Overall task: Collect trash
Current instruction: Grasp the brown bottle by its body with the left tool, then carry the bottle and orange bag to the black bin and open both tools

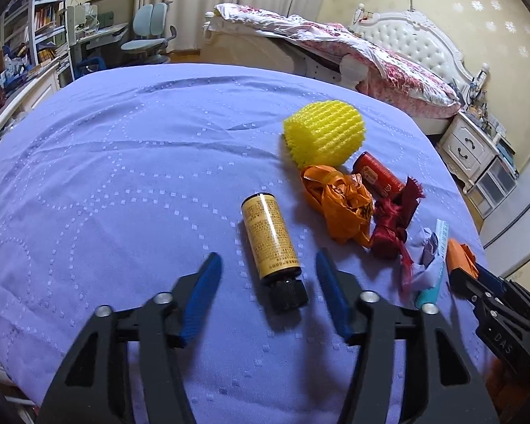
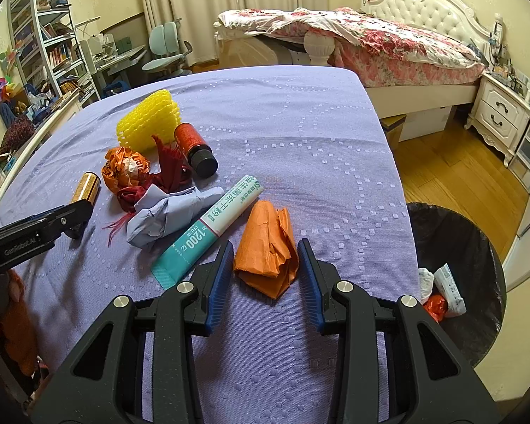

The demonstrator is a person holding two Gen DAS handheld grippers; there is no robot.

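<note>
A yellow bottle with a black cap (image 1: 270,236) lies on the purple cloth (image 1: 123,159). My left gripper (image 1: 268,258) is open, its blue pads on either side of the bottle with gaps showing. Beyond it lie a yellow foam net (image 1: 323,134), a crumpled orange bag (image 1: 339,201), a red bottle (image 1: 378,176) and red ribbon (image 1: 392,226). In the right wrist view my right gripper (image 2: 265,243) has its pads against both sides of a folded orange paper (image 2: 268,247) resting on the cloth. A teal-and-white packet (image 2: 212,226) and a blue-grey paper wad (image 2: 166,215) lie just left of it.
A bin with a black liner (image 2: 459,247) stands on the floor off the table's right edge, holding some trash. A bed (image 2: 388,42), a nightstand (image 2: 501,113) and shelves with a desk chair (image 2: 166,49) are beyond the table.
</note>
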